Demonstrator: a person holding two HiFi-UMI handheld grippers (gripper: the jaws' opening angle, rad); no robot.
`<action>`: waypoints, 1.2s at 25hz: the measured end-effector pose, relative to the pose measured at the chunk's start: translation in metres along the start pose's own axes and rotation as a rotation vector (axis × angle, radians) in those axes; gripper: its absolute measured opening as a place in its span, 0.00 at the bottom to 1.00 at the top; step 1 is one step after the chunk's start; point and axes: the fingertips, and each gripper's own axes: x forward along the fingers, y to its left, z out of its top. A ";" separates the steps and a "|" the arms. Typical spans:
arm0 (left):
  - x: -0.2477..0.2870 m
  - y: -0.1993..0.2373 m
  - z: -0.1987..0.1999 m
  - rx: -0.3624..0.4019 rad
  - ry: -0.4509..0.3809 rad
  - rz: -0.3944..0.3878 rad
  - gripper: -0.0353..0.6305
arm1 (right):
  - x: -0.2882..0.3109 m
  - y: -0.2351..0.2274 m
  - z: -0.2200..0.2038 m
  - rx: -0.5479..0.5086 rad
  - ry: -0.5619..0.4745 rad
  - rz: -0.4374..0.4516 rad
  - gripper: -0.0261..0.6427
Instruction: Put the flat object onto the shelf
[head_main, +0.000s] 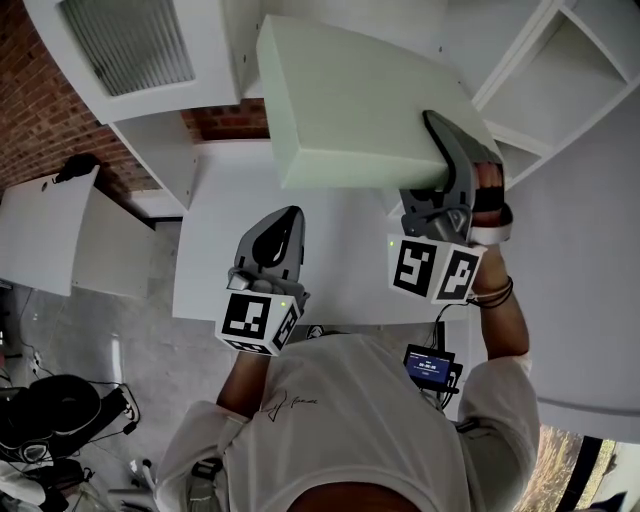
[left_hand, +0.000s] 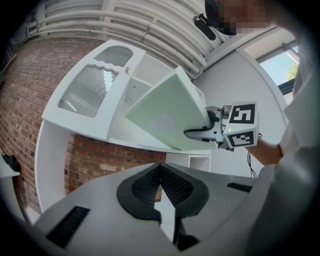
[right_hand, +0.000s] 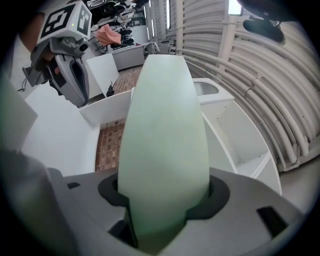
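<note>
Right claw (head_main: 438, 135) is clamped on the pale green slab (head_main: 350, 110), upper centre of the frame, before the white shelf (head_main: 565, 85). Left claw (head_main: 283, 228), lower centre, is together and empty.

slab (head_main: 360, 110) in right gripper (head_main: 441, 140), before shelf (head_main: 560, 95)

Lab or workshop space, industrial look: bare brick wall (left_hand: 30, 90), grey concrete floor (head_main: 130, 330) with black gear and loose cables (head_main: 45, 410), cluttered workbenches (right_hand: 125, 42) further back, and white ribbed pipes (right_hand: 260, 90) overhead. A white shelf unit (head_main: 560, 90) with a ribbed-glass cabinet door (left_hand: 87, 90) stands beside a white table (head_main: 215, 250).
</note>
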 end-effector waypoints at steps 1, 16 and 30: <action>0.000 0.000 0.000 0.001 0.001 0.002 0.07 | 0.002 0.001 -0.001 -0.008 0.004 0.004 0.46; -0.003 0.003 0.014 0.018 -0.013 0.011 0.07 | 0.027 0.022 -0.007 -0.111 0.053 0.058 0.46; 0.009 -0.017 0.038 0.067 -0.042 -0.069 0.07 | 0.041 0.038 -0.011 -0.170 0.088 0.098 0.47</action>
